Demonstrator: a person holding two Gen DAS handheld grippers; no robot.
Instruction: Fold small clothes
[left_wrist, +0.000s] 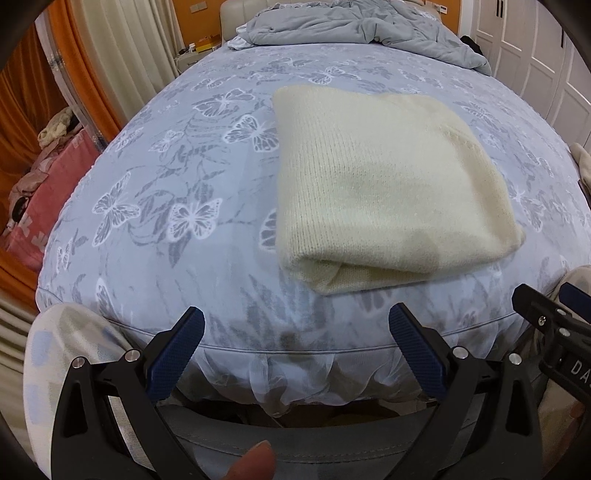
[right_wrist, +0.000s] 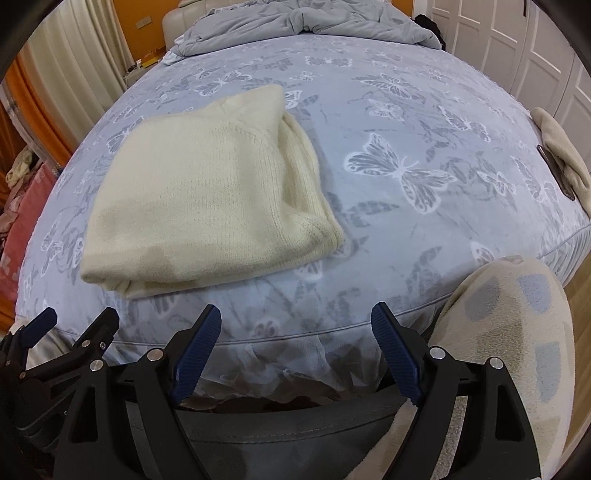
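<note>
A cream knitted garment (left_wrist: 384, 188) lies folded into a thick rectangle on the blue butterfly-print bed (left_wrist: 177, 177). It also shows in the right wrist view (right_wrist: 207, 195), left of centre. My left gripper (left_wrist: 297, 323) is open and empty, held back at the bed's near edge, short of the garment. My right gripper (right_wrist: 297, 319) is open and empty too, at the near edge and to the right of the garment. The right gripper's tips show at the right edge of the left wrist view (left_wrist: 546, 299); the left gripper's tips show at the lower left of the right wrist view (right_wrist: 79, 321).
A crumpled grey duvet (left_wrist: 354, 26) lies at the head of the bed. A beige cloth and a dark flat object (right_wrist: 557, 170) rest at the bed's right edge. My patterned sleeve (right_wrist: 517, 325) is at lower right. A pink box with clothes (left_wrist: 48, 192) stands left of the bed.
</note>
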